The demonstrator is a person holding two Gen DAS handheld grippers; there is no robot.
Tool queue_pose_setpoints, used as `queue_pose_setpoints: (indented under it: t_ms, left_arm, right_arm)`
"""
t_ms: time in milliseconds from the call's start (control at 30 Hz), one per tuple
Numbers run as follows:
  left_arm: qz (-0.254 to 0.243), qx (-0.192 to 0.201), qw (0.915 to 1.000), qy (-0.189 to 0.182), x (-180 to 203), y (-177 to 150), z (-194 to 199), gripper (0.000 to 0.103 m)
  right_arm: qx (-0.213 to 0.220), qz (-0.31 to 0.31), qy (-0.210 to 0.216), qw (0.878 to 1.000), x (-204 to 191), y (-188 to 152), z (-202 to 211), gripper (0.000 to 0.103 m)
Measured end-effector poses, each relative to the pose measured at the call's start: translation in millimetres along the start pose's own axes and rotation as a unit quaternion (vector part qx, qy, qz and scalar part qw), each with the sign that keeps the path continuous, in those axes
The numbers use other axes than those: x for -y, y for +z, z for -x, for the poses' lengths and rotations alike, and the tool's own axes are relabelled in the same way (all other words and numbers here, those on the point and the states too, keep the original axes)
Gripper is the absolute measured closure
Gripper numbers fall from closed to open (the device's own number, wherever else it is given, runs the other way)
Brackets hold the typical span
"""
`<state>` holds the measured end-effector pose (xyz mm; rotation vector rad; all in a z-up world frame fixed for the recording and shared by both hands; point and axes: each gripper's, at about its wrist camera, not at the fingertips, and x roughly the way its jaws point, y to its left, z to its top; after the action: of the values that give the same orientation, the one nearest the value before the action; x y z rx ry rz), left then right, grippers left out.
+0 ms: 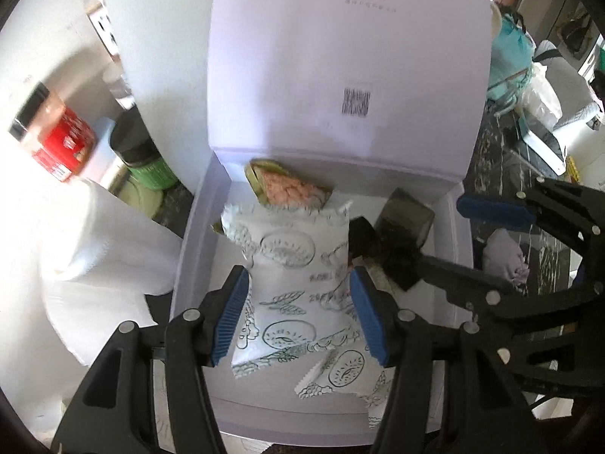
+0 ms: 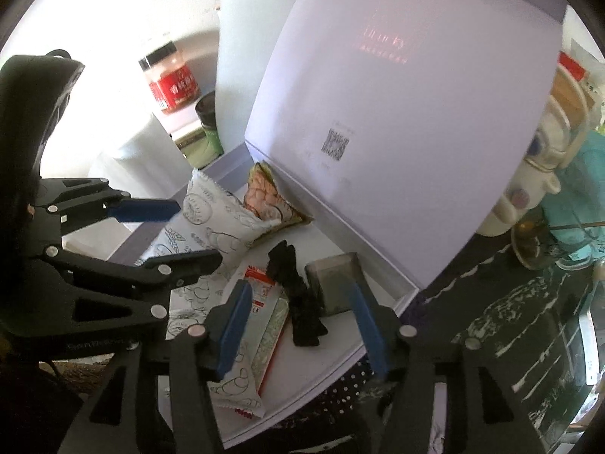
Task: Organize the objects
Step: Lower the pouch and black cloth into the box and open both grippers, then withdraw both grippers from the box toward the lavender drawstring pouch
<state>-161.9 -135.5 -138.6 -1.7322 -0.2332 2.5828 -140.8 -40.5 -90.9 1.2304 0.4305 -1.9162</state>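
The box (image 1: 196,234) stands open on the dark table (image 2: 510,333), its lid (image 1: 340,56) upright at the far side; the goods to organize lie inside it. Step, as I judge: both grippers have let go above the box and a placing seems just finished. The left gripper (image 1: 298,314) hangs over the near half of the box, jaws spread, a white pouch (image 1: 291,253) lying between the pads, which seem not to press it. The right gripper (image 2: 298,321) hangs over the right part of the box, jaws spread too, nothing pinched; under it lie a dark strip (image 2: 298,302) and a grey case (image 2: 332,283).

Count inside the box: three white pouches with line drawings, as far as I can tell; one pink snack bag (image 1: 291,189) against the lid; one flat packet with red print (image 2: 264,302); one dark strip; one grey case.

Left of the box: one red jar (image 1: 56,140), one green jar (image 1: 143,159), one paper roll (image 1: 98,242). Right of the box lies one lilac bundle (image 1: 506,261) on the table.

Next move, in my judgement: lift clear of the box, reach for a loose thing such as the bundle, or else bring down the lid; the lid is wide and thin, so both grippers may be needed.
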Motion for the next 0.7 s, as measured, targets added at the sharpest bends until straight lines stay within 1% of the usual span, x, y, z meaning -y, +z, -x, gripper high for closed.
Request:
queue_pose_setpoints:
  t_ms: [33, 167, 200, 267, 333, 400, 700]
  left_arm:
    - [0.000, 0.007, 1.0000, 0.001, 1, 3, 9, 0.041]
    - [-0.001, 0.028, 0.9995, 0.012, 0, 7, 25, 0.033]
    - [0.000, 0.031, 0.9995, 0.012, -15, 6, 26, 0.032]
    - [0.003, 0.036, 0.9993, 0.011, -16, 3, 41, 0.032]
    - [0.005, 0.040, 0.9991, 0.010, -17, 2, 42, 0.032]
    - [0.007, 0.044, 0.9990, 0.009, -13, -4, 56, 0.032]
    - [0.010, 0.069, 0.9975, -0.006, 11, -15, 88, 0.032]
  right_arm:
    - [0.002, 0.000, -0.002, 1.000, 1, -2, 4, 0.048]
    - [0.017, -0.004, -0.009, 1.000, 3, -3, 16, 0.047]
    - [0.020, -0.005, -0.010, 1.000, 3, -4, 20, 0.047]
    - [0.025, -0.007, -0.012, 1.000, 5, -6, 28, 0.047]
    - [0.032, -0.007, -0.016, 0.999, 6, -9, 37, 0.047]
    - [0.038, -0.007, -0.021, 0.999, 7, -13, 46, 0.047]
    - [0.058, -0.024, -0.050, 0.997, 18, -37, 89, 0.047]
